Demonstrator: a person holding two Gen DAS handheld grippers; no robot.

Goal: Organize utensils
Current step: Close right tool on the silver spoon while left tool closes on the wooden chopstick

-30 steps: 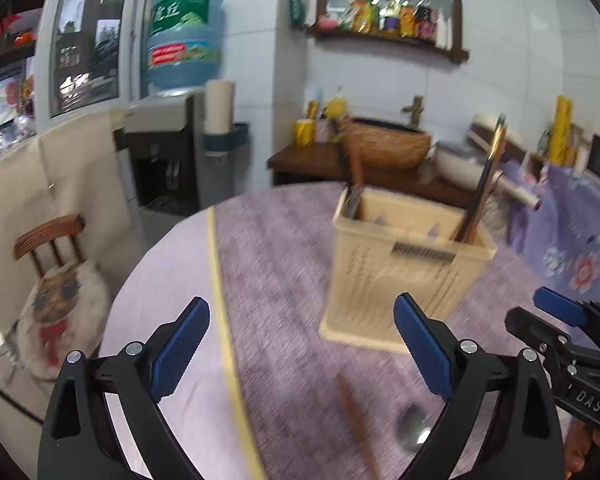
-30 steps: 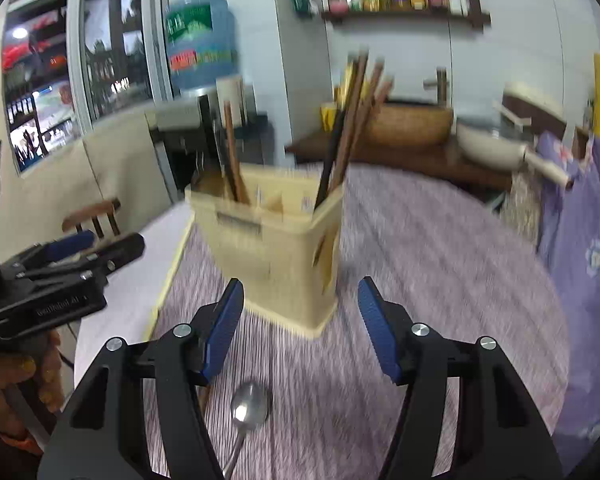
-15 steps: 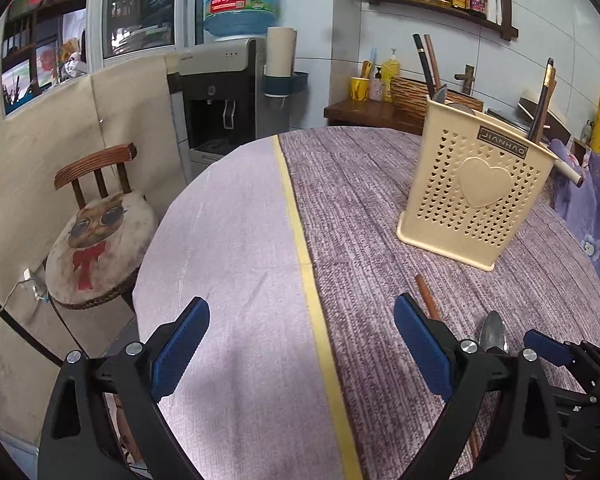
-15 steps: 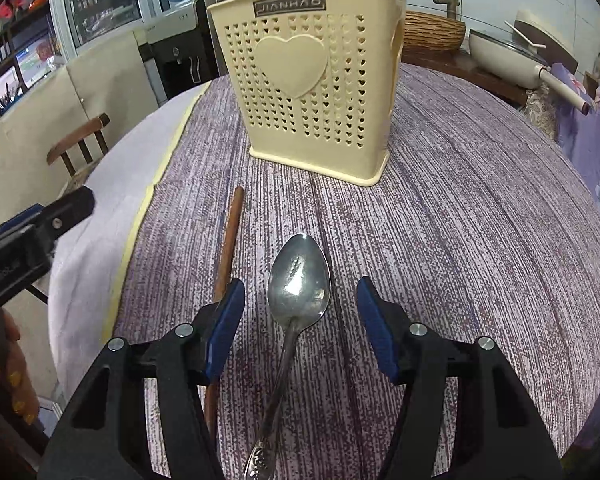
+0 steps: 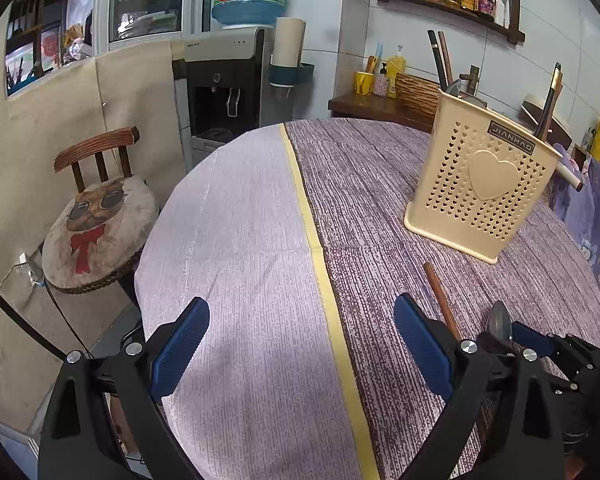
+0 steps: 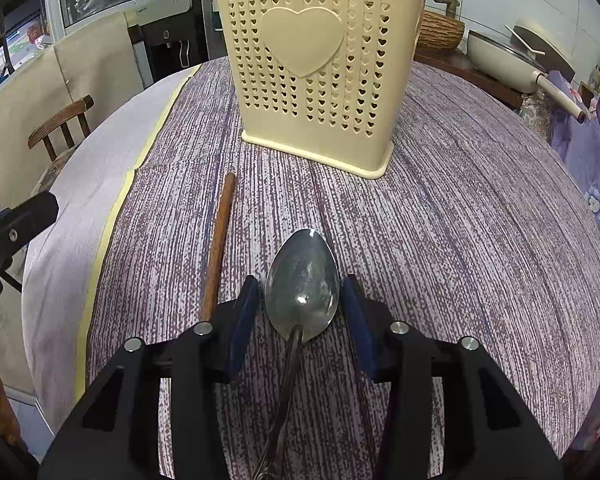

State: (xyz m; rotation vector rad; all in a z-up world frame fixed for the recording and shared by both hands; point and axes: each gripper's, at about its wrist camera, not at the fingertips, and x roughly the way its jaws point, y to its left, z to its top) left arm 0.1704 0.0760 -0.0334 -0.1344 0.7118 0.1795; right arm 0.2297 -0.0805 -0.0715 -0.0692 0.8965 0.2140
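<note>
Right gripper (image 6: pixel 302 308) low over the surface (image 6: pixel 480 220), blue fingers (image 6: pixel 244 312) spread either side of the metal spoon (image 6: pixel 302 284) bowl, narrow gaps both sides, not pinching it. Spoon lies flat on the purple cloth, bowl toward the cream holder (image 6: pixel 320 60), which stands upright further back. Wooden stick (image 6: pixel 218 248) lies just left of the spoon. Left gripper (image 5: pixel 300 344) hovers over the pale cloth half, fingers (image 5: pixel 180 344) wide apart, holding nothing. Utensils stand in the holder (image 5: pixel 480 184).
</note>
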